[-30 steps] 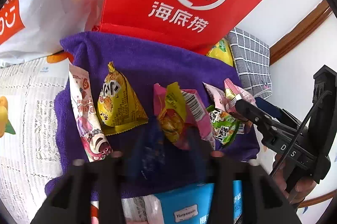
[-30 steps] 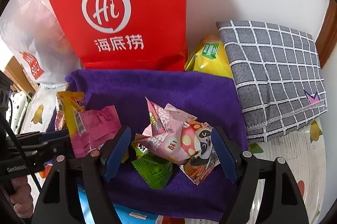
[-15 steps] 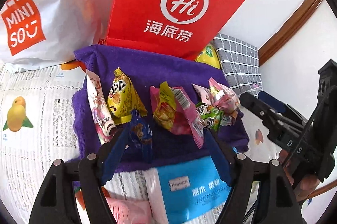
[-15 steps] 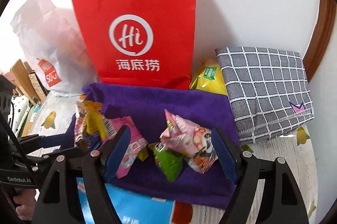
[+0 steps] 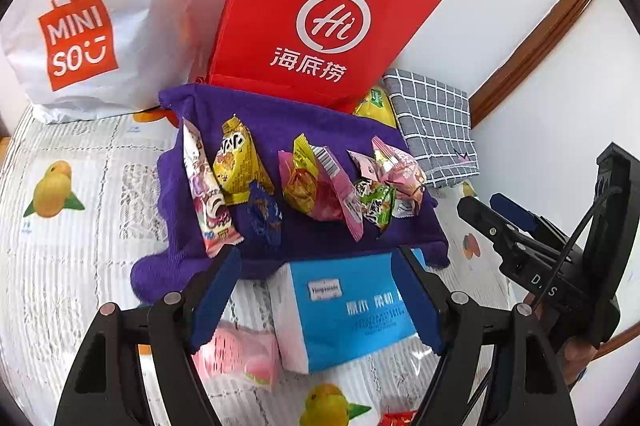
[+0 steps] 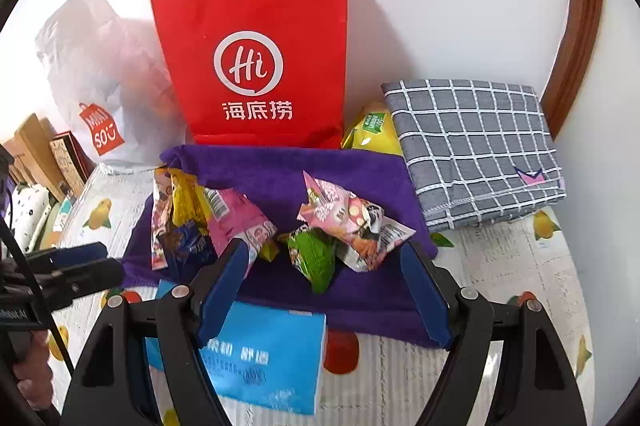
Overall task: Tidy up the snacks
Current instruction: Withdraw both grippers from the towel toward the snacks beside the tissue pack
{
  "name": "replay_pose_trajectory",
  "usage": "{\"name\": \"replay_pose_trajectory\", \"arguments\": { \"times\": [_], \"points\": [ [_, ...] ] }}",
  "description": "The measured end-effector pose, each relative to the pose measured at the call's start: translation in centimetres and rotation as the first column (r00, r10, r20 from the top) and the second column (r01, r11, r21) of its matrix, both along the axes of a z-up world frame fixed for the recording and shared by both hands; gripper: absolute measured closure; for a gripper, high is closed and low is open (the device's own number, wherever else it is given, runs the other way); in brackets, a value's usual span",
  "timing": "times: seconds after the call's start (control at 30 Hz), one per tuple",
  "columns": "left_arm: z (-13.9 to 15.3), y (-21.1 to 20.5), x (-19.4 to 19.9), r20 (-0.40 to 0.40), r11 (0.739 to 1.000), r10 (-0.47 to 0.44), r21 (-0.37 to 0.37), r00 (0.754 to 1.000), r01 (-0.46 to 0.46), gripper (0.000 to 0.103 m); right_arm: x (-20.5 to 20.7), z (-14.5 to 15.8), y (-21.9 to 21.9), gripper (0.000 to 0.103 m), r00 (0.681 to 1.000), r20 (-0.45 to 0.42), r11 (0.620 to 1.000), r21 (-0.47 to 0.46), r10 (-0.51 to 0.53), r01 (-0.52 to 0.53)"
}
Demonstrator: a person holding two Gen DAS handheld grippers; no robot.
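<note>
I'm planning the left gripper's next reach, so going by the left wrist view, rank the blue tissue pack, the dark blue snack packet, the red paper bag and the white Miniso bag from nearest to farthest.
1. Blue tissue pack: between the left gripper's open fingers.
2. Dark blue snack packet: on the purple towel, just beyond.
3. Red paper bag and white Miniso bag: both at the wall, too close to call.

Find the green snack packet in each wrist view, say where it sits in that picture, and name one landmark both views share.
Left wrist view: the green snack packet lies right of centre on the purple towel, below the pink packet.
Right wrist view: the green snack packet lies near the middle, just left of the same pink packet.
Shared landmark: the red paper bag standing behind the towel.
</note>
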State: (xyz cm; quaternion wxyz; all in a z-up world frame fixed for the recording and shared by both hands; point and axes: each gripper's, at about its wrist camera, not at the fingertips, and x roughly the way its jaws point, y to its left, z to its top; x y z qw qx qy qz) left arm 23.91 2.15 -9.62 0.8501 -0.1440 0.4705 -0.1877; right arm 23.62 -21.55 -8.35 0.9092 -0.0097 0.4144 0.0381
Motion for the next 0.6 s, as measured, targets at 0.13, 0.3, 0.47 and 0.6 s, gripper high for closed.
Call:
{"name": "replay_pose_trajectory", "arguments": {
  "times": [0.13,0.3,0.47,0.6],
  "points": [
    [0.0,0.2,-1.3,0.003,1.0,-0.001,0.012,1.0,0.001,0.027,-1.6,0.1,0.1,0.025,1.0,0.014,1.0,0.004,0.002,-0.002],
    [0.4,0.5,-3.0,0.014,0.999,0.006,0.035,1.0,-0.007,0.027,-3.5,0.0,0.2,0.025,1.0,0.009,1.0,0.026,0.004,-0.004],
    [0.7,0.9,-4.8,0.023,0.999,0.022,0.046,0.999,-0.023,0.027,-5.0,-0.4,0.3,0.025,1.0,0.012,1.0,-0.006,-0.003,0.003],
    [0.4,1.5,-6.1,0.013,0.998,0.034,0.056,0.999,-0.035,0.027,-6.3,-1.1,0.1,0.025,1.0,-0.013,1.0,0.024,-0.003,0.003]
  ]
}}
